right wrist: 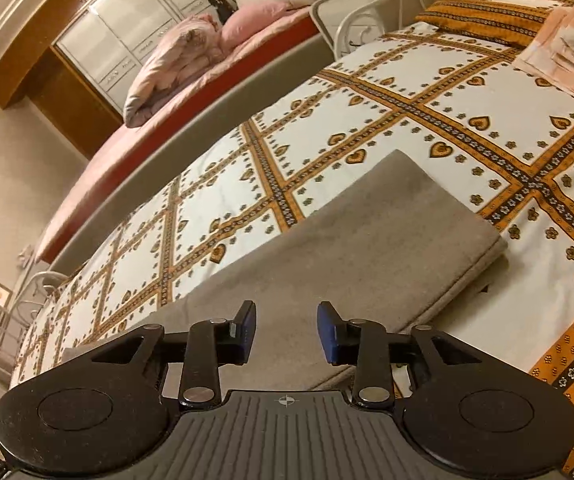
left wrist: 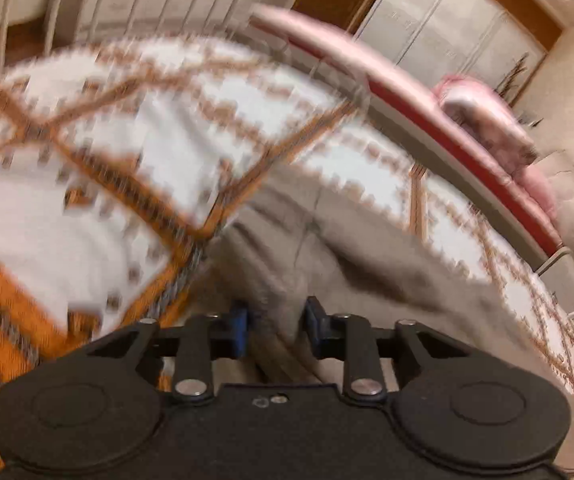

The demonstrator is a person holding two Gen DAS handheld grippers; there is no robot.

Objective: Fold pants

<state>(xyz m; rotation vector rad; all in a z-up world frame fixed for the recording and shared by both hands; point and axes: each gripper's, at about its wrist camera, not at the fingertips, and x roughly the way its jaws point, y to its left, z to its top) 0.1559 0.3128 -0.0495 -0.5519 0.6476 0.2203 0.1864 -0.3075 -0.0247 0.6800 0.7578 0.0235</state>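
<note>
Left hand-held gripper (left wrist: 275,326) was pinching a bunched fold of the grey pants (left wrist: 327,240), the cloth rising between its blue pads (left wrist: 240,328) in a blurred view. Right hand-held gripper (right wrist: 287,332) stood with its jaws apart, nothing between them, its blue pads (right wrist: 329,334) hovering just above the near part of the pants (right wrist: 351,236).

Taking the bed (right wrist: 427,92) with its white and orange heart-patterned cover as the landmark, the pants lay on it toward its near edge. In the right wrist view they formed a long, flat, doubled strip whose long axis ran diagonally across the cover, from beneath the gripper up and to the right. The far end was a neat squared edge with two layers showing, pointing toward the middle of the bed. In the left wrist view the cloth was rumpled and drawn up at the gripper.

Beyond the bed's far side stood a second bed (right wrist: 207,92) with pink bedding, and behind that a white wardrobe (right wrist: 119,36). Peach-coloured folded cloth (right wrist: 571,52) rested at the patterned bed's far right corner.
</note>
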